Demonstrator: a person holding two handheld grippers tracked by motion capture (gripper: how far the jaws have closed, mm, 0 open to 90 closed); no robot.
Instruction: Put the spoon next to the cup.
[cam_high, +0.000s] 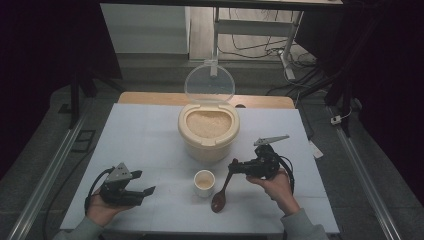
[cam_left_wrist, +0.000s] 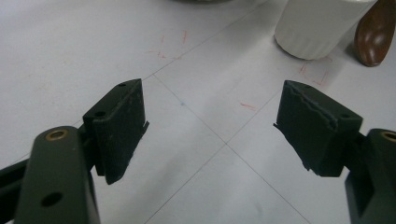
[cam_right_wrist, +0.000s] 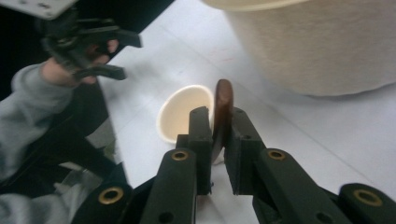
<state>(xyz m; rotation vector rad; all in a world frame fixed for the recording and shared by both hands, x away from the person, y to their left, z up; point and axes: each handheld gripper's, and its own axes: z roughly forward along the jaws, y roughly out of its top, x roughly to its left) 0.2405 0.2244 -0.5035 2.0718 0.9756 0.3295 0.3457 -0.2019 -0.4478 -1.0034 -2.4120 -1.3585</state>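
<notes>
Spoon (cam_high: 221, 194), brown and wooden, is hanging bowl-down at lower centre of the high view, its tip at or just above the table (cam_high: 150, 130); I cannot tell which. Working left to right across that view.

Lower left: left gripper (cam_high: 146, 191) is resting in the person's hand, low over the table, jaws standing wide with nothing between them. In the left gripper view, bare white surface is showing between the two pads (cam_left_wrist: 119, 123), with the cup (cam_left_wrist: 317, 25) and the spoon bowl (cam_left_wrist: 376, 32) sitting in the upper right corner.

Centre: small white cup (cam_high: 204, 182) is standing just left of the spoon bowl, near it. No rice is visible in it. Above it, the cream rice container (cam_high: 208, 134) is standing with its clear lid (cam_high: 209, 84) hinged up and rice showing inside.

Right of centre: right gripper (cam_high: 233, 167) is gripping the spoon handle, jaws drawn narrow on it. The right gripper view is showing the handle (cam_right_wrist: 222, 109) pinched between the two pads, running away toward the cup rim (cam_right_wrist: 182, 112).

Judgement: the step in hand is handling the spoon beside the cup, either setting it down or carrying it toward a scoop. If scooping, the next move is calling for a lift over the container rim with the grip kept firm; if parking, a gentle lowering and release clear of the cup.
</notes>
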